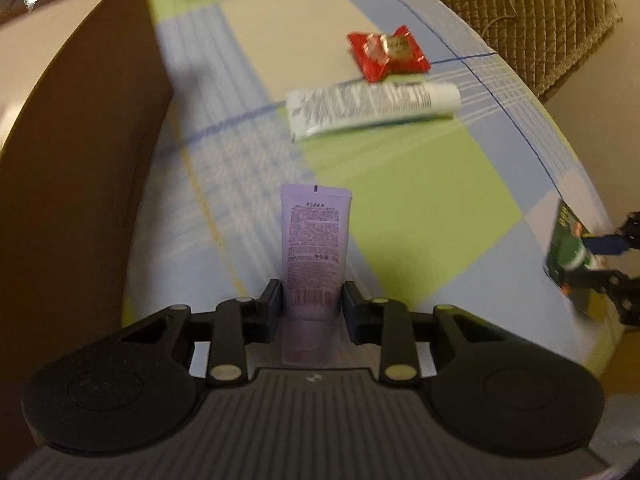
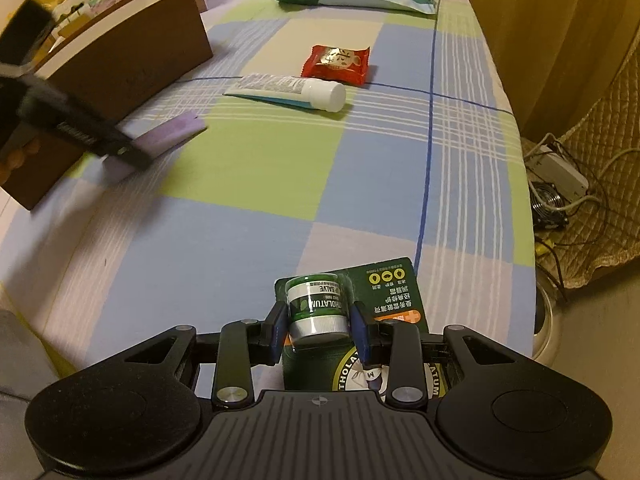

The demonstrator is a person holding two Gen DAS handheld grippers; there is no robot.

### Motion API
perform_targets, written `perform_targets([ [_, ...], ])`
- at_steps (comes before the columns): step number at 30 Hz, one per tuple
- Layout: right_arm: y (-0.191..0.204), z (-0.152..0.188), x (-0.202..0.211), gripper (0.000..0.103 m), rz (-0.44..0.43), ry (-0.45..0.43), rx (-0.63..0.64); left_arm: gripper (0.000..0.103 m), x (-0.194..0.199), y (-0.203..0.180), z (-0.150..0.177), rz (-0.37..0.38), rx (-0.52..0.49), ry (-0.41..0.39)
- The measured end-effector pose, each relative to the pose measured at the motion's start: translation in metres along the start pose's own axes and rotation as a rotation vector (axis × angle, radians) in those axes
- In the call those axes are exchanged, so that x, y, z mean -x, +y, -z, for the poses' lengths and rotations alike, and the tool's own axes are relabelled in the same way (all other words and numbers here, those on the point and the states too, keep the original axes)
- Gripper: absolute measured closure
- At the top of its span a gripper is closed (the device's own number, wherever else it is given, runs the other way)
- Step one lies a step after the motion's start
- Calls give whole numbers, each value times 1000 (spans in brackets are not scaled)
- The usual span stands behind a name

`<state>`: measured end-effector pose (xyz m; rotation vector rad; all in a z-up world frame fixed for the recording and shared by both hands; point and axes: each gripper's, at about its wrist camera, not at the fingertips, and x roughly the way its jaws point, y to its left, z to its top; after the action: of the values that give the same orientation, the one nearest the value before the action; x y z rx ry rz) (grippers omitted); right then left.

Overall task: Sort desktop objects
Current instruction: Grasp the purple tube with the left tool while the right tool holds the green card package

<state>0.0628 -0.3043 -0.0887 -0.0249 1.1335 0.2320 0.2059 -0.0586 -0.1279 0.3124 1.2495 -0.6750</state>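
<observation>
Purple tube [image 1: 314, 248] is lying w/ its long axis running straight out between the L gripper [image 1: 313, 300] pads, which are pinching its near end beside the cardboard box [image 1: 80, 152], while the R gripper [image 2: 319, 328] is clamping the green salve pack [image 2: 352, 308].
</observation>
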Motion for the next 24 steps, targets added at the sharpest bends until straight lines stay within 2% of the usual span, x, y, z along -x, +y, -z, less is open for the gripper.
perform_targets([
  [1,0,0,0,66,-3,0,-1,57,2,2,4,2,17,4],
  [5,0,1,-1,66,1,-5,7,49,2,3,4,-22,53,-1],
  [7,2,2,-1,66,7,-8,15,36,-1,0,2,-33,55,-4],
  [10,2,2,-2,66,9,-15,9,25,-7,-10,1,-62,20,-13],
  [15,2,2,-1,66,15,-30,-9,20,-15,-29,7,-114,-57,-23],
  [17,2,2,-1,66,17,-37,-11,24,-13,-31,12,-110,-68,-39],
  [18,2,2,0,66,19,-41,-11,30,-11,-32,15,-109,-74,-50],
  [20,2,1,-1,66,24,-48,-16,48,-6,-33,19,-105,-86,-74],
  [22,1,0,-2,65,27,-57,-23,75,-1,-33,23,-97,-92,-93],
  [24,1,0,-4,65,26,-71,-22,78,0,-33,27,-91,-88,-100],
])
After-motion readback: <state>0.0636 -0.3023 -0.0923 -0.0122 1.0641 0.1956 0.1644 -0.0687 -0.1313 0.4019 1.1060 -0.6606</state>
